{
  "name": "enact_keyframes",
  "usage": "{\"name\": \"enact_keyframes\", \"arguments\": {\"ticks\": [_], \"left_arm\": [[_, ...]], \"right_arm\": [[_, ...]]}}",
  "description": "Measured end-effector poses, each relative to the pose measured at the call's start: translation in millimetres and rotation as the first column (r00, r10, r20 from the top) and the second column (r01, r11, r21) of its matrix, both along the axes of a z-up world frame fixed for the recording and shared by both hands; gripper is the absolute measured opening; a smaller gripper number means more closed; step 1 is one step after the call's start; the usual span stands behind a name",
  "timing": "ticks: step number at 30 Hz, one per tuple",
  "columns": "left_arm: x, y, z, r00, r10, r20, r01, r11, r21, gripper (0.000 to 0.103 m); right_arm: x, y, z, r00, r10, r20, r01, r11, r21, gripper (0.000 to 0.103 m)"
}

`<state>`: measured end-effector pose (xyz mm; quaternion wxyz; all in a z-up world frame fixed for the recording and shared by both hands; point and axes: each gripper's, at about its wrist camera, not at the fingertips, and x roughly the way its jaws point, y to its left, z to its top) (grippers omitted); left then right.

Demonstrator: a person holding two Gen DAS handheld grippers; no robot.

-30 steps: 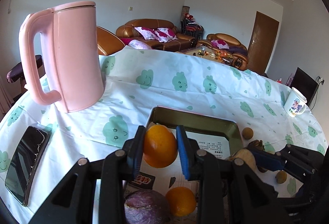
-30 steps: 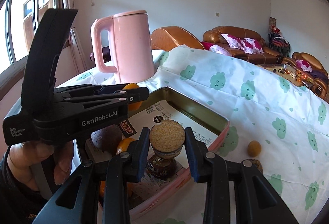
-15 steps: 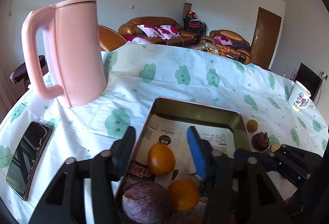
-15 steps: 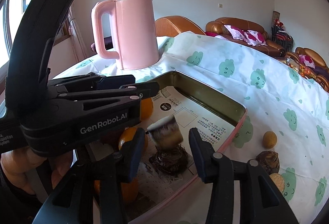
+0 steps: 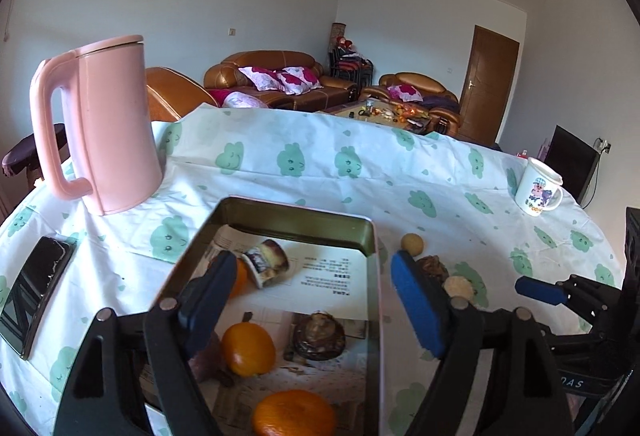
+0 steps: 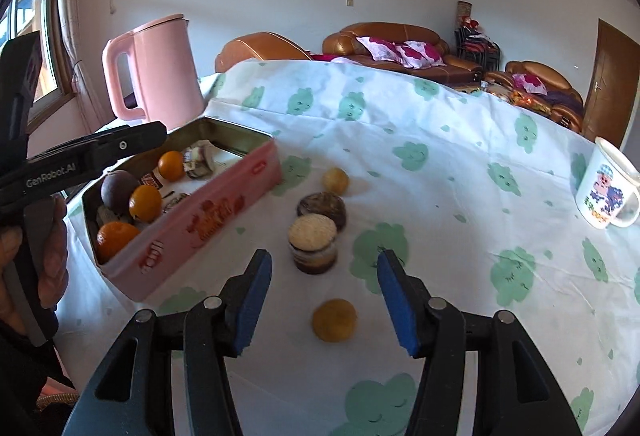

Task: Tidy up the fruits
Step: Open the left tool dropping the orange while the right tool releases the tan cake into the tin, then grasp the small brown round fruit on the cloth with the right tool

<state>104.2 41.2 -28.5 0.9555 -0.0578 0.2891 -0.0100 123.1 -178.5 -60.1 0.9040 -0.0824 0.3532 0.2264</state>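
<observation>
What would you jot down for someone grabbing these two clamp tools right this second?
Left gripper: jaws open, empty, over the pink tin.
Right gripper: jaws open, empty, over the tablecloth, facing the loose pieces.
Done: three oranges, a dark purple fruit and a tipped-over small cup lie in the tin.
Left: outside the tin, a crumb-topped cup, a dark round piece behind it, and two small yellow balls.
Pink kettle, mug and phone: untouched bystanders.

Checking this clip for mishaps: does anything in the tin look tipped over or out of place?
Yes. A small cup-shaped item lies tipped on its side in the tin beside an orange, while a similar one stands upright on the tablecloth.
</observation>
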Motion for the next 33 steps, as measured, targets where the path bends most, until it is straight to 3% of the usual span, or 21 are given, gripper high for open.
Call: {"name": "enact_keyframes", "arguments": {"ticks": [12, 13, 15, 17, 24, 27, 33], "left_arm": [[5, -41, -5, 0.998, -0.057, -0.025, 0.058, 0.997, 0.046, 0.084], [7, -44, -5, 0.998, -0.061, -0.027, 0.062, 0.997, 0.050, 0.084], [8, -49, -6, 0.997, -0.069, -0.030, 0.071, 0.996, 0.059, 0.084], [9, -55, -7, 0.997, -0.075, -0.032, 0.078, 0.994, 0.072, 0.084], [12, -80, -9, 0.992, -0.122, -0.039, 0.126, 0.986, 0.109, 0.084], [16, -95, -15, 0.987, -0.147, -0.062, 0.154, 0.980, 0.124, 0.079], [28, -114, -32, 0.968, -0.199, -0.150, 0.213, 0.973, 0.085, 0.056]], "right_arm": [[9, 2, -24, 0.993, 0.030, -0.118, -0.031, 0.999, -0.011, 0.056], [12, 2, -26, 0.990, 0.033, -0.134, -0.033, 0.999, -0.002, 0.054], [18, 0, -31, 0.985, 0.039, -0.167, -0.037, 0.999, 0.014, 0.040], [18, -1, -29, 0.986, 0.043, -0.163, -0.039, 0.999, 0.027, 0.029], [16, -29, -16, 0.994, -0.079, -0.071, 0.082, 0.996, 0.044, 0.028], [20, -45, -13, 0.988, -0.145, -0.057, 0.148, 0.988, 0.050, 0.028], [23, -57, -10, 0.982, -0.182, -0.049, 0.185, 0.980, 0.069, 0.028]]}}
